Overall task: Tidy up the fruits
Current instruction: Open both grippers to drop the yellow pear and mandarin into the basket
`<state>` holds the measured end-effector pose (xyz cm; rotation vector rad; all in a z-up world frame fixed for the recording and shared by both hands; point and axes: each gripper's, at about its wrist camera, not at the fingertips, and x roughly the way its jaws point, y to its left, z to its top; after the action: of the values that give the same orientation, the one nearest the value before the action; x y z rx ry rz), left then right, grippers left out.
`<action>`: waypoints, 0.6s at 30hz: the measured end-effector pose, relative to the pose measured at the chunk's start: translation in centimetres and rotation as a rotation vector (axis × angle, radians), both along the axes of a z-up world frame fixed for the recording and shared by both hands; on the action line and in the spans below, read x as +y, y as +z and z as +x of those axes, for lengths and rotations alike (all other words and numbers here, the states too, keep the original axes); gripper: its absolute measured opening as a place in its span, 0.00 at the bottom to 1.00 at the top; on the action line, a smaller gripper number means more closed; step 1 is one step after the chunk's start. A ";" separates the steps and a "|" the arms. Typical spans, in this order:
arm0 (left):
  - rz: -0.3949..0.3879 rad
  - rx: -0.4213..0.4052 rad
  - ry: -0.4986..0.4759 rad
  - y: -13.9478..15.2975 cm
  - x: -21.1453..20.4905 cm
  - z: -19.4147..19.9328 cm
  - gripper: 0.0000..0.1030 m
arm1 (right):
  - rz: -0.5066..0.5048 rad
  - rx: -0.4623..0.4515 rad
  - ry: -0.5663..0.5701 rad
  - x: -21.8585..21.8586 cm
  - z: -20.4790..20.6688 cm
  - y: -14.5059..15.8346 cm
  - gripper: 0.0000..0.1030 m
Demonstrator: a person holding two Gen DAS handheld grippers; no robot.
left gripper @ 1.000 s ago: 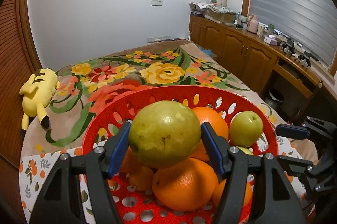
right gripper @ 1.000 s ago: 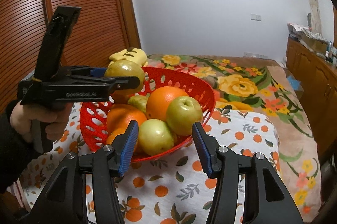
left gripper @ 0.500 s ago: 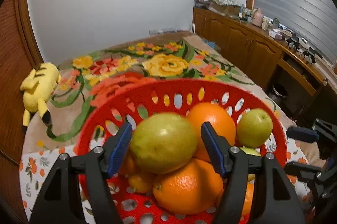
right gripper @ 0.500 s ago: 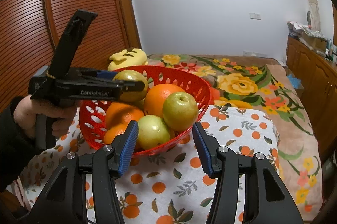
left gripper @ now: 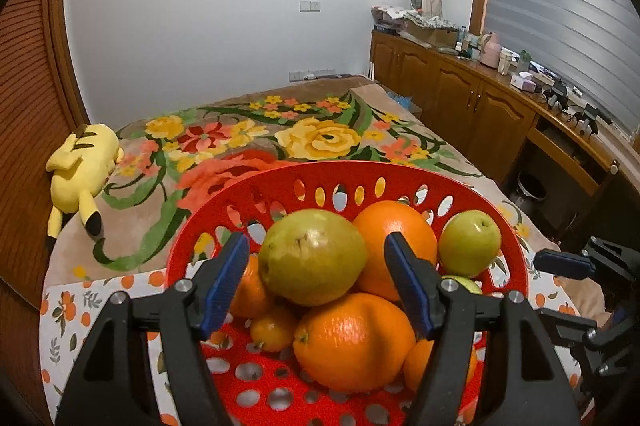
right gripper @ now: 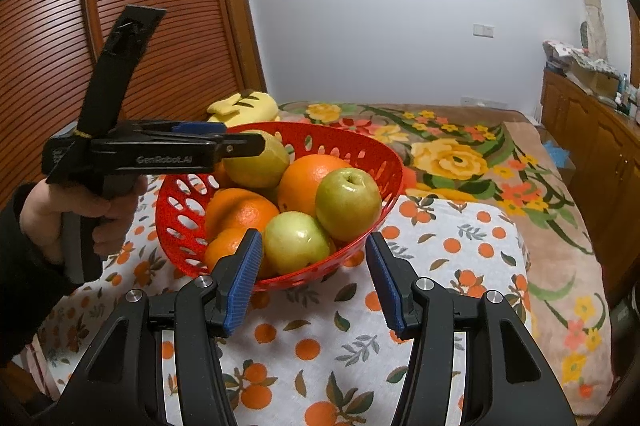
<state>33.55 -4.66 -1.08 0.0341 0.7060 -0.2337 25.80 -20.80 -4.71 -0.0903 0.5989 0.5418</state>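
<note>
Left gripper spread, blue pads flanking large green pear; gap visible on both sides, no contact confirmed. Jaws just been opening, figure rising from a second back, pear between them. Pear resting atop heap in red basket, above front orange, beside rear orange. Small green apple further right, clear of pads.

Right gripper spread and empty, poised at near rim of basket; pale green apple just beyond, between pad lines, untouched. Basket seated on orange-print cloth. Behind: floral blanket, yellow plush toy at left edge. Hand gripping left tool's handle.
</note>
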 end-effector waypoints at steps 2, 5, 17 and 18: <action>0.000 -0.008 0.000 0.1 0.1 -0.8 0.68 | -0.001 -0.001 -0.002 0.0 -0.3 0.0 0.53; -0.004 -0.018 -0.002 0.4 0.3 -2.4 0.68 | 0.006 0.001 -0.003 0.3 -1.0 0.1 0.53; -0.015 -0.081 0.004 1.3 0.9 -9.3 0.70 | 0.021 -0.003 -0.055 0.9 -4.1 0.0 0.58; -0.017 -0.090 0.008 1.3 1.1 -10.0 0.70 | 0.022 -0.001 -0.058 1.0 -4.4 -0.1 0.59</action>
<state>23.50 -3.58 0.23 0.0258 0.6141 -0.2294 21.43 -19.81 -4.77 -0.0522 0.5924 0.4918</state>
